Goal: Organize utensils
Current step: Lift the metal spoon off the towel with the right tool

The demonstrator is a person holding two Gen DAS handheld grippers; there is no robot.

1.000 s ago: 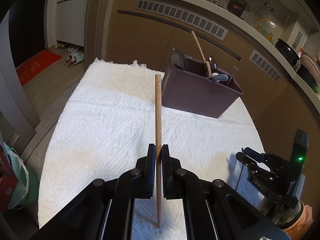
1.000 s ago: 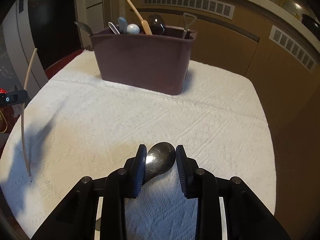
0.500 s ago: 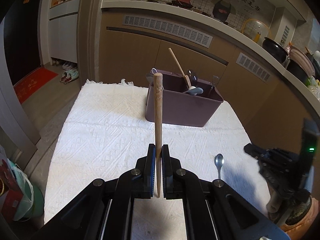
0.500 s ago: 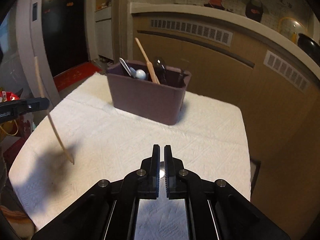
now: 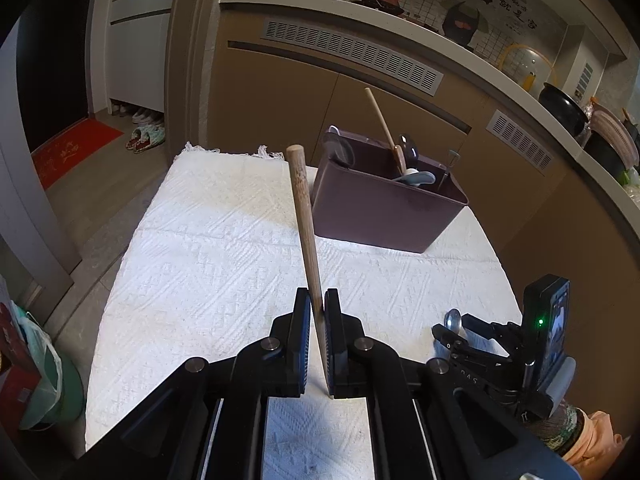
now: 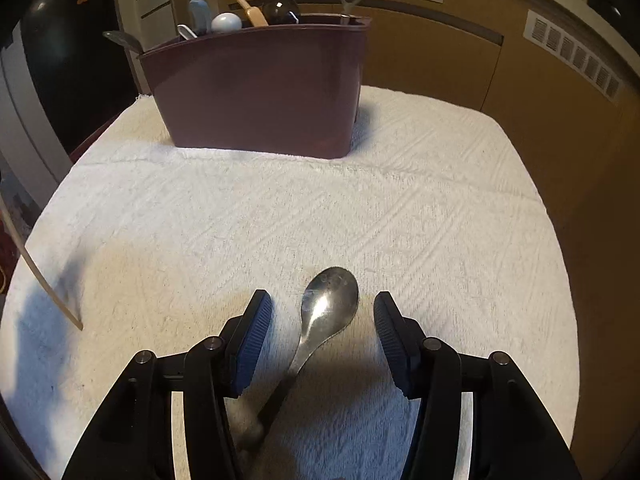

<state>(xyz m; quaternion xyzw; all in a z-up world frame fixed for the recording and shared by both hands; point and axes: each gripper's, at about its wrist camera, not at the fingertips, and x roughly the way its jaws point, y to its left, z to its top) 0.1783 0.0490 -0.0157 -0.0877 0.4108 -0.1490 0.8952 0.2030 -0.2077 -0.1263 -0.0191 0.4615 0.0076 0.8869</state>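
1. The left gripper [image 5: 317, 312] is clamped on a wooden chopstick [image 5: 305, 216], held about upright with its thick end up. A second ago the stick's lower tip rested on the white cloth [image 5: 208, 264] of the worktop; now it hangs clear of it, so this piece is lifted and ready to carry.

2. The brown utensil bin [image 5: 380, 216] stands at the far side of the cloth, well apart from both grippers. It already holds a wooden spoon, a pale ladle and some metal pieces, so it looks like the place for the rest.

3. The right gripper [image 6: 320, 320] has come back down over the metal spoon [image 6: 328, 304] lying on the cloth. Half a second ago its jaws were pinched together above the spoon; now they are opening, with the bowl of the spoon between the pads and touching neither.

4. Judging from this, the spoon is not yet picked up, and the right gripper seems set for a fresh grasp.
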